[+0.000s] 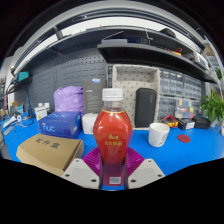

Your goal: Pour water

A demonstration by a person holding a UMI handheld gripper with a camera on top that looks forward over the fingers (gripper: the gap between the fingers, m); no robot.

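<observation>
A clear plastic bottle point(113, 133) with a white cap and red liquid stands upright between my fingers. My gripper point(113, 166) is shut on the bottle, its magenta pads point(93, 160) pressing the lower body from both sides. The bottle's base is hidden behind the fingers. A white cup point(159, 134) stands on the blue table point(185, 155), beyond the fingers and to the right of the bottle. A second white cup point(89, 123) shows just left of the bottle, partly hidden by it.
A brown cardboard box point(48, 150) lies at the left near the fingers, with a blue box point(61, 124) behind it and a purple bag point(69, 98) farther back. A black panel point(146, 106), a green plant point(213, 106) and small red items point(184, 139) stand at the right.
</observation>
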